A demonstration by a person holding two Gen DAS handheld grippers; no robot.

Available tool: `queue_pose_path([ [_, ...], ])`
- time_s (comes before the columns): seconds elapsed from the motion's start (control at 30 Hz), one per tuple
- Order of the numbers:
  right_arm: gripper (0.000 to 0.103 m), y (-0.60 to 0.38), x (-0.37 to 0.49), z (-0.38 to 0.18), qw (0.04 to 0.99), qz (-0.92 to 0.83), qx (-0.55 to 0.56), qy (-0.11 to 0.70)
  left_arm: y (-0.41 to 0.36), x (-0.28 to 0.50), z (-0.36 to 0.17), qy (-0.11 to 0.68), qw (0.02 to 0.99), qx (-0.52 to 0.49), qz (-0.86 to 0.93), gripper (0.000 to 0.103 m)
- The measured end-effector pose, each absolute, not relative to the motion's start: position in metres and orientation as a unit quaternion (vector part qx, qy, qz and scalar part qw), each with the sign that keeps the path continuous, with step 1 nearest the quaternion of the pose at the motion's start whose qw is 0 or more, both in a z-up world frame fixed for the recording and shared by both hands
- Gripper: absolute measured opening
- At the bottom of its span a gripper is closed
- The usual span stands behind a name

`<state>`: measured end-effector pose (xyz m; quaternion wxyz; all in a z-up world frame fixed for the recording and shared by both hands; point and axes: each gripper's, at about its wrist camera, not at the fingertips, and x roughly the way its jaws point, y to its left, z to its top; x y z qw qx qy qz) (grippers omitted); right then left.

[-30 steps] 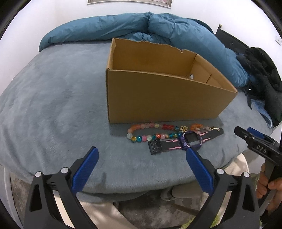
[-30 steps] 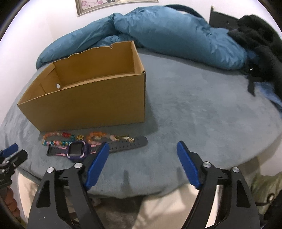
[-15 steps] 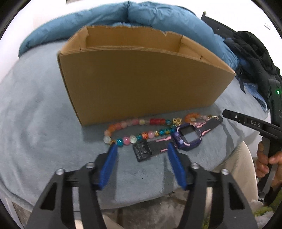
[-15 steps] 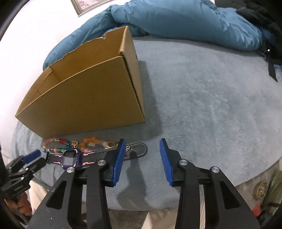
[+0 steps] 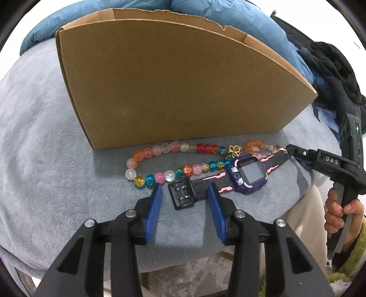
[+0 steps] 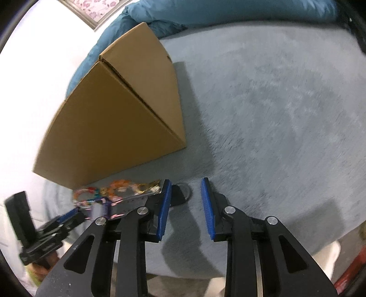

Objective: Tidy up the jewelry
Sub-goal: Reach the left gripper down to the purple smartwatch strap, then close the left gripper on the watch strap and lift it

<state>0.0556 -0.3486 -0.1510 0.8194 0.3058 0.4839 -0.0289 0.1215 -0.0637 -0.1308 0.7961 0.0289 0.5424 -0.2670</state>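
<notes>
A grey plush bed point(image 5: 45, 141) fills both views, largest of all; its near edge curves across the lower part of each frame, with floor showing below. In the right wrist view the whole right half is bare grey plush point(image 6: 274, 114), open room. A blue duvet point(image 5: 263, 20) is bunched along the top, cut off by the frame. A dark garment point(image 5: 331, 68) lies at the upper right of the left wrist view.

An open cardboard box point(image 5: 178, 86) stands in the upper centre. Its tall front wall hides the inside. In the right wrist view the box point(image 6: 119, 118) is blurred and sits upper left.

The jewelry lies in a narrow strip between the box's front wall and the bed's edge. A loop of coloured beads point(image 5: 164, 160) lies just in front of the box, centre frame. Small gold pieces point(image 5: 235, 149) lie to its right, too small to make out. A purple watch point(image 5: 249, 173) lies face up, its strap running left to the buckle point(image 5: 181, 194).

The left hand-held gripper point(image 5: 184, 194) points down, blue fingers closing with the buckle end between them, not yet pressing it. The right hand-held gripper point(image 6: 185, 194) is closing around the strap's rounded tip point(image 6: 180, 194); whether the fingers touch it I cannot tell. A hand point(image 5: 340, 212) at the right edge grips its handle.
</notes>
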Motion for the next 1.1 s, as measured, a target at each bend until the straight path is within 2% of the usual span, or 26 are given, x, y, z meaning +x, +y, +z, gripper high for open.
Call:
queue_pose_path([
  [0.17, 0.028, -0.356, 0.053, -0.156, 0.806, -0.002, 0.351, 0.477, -0.067, 0.123, -0.132, 0.545, 0.792, 0.024, -0.273, 0.040],
  [0.33, 0.026, -0.369, 0.050, -0.164, 0.796, 0.009, 0.387, 0.466, -0.071, 0.123, -0.134, 0.543, 0.797, 0.031, -0.263, 0.030],
  [0.4, 0.019, -0.368, 0.048, -0.163, 0.797, 0.010, 0.382, 0.468, -0.072, 0.123, -0.134, 0.542, 0.799, 0.033, -0.260, 0.019],
  [0.47, 0.008, -0.366, 0.045, -0.163, 0.790, 0.021, 0.396, 0.467, -0.073, 0.124, -0.133, 0.541, 0.800, 0.037, -0.257, 0.012],
  [0.6, 0.001, -0.366, 0.036, -0.158, 0.788, 0.021, 0.405, 0.463, -0.072, 0.122, -0.128, 0.540, 0.800, 0.034, -0.259, 0.011],
  [0.77, 0.001, -0.383, 0.029, -0.132, 0.784, 0.029, 0.450, 0.426, -0.070, 0.125, -0.106, 0.540, 0.792, -0.012, -0.283, 0.011],
  [0.87, 0.001, -0.380, 0.032, -0.108, 0.804, 0.039, 0.428, 0.410, -0.067, 0.126, -0.081, 0.519, 0.796, -0.043, -0.308, 0.011],
  [0.93, 0.001, -0.377, 0.033, -0.108, 0.804, 0.033, 0.418, 0.422, -0.069, 0.124, -0.076, 0.518, 0.795, -0.046, -0.314, 0.011],
  [1.03, 0.001, -0.380, 0.026, -0.128, 0.769, 0.014, 0.437, 0.466, -0.074, 0.124, -0.091, 0.554, 0.777, -0.035, -0.295, 0.011],
  [1.1, 0.001, -0.380, 0.021, -0.127, 0.770, 0.011, 0.437, 0.464, -0.072, 0.121, -0.091, 0.555, 0.778, -0.042, -0.291, 0.011],
])
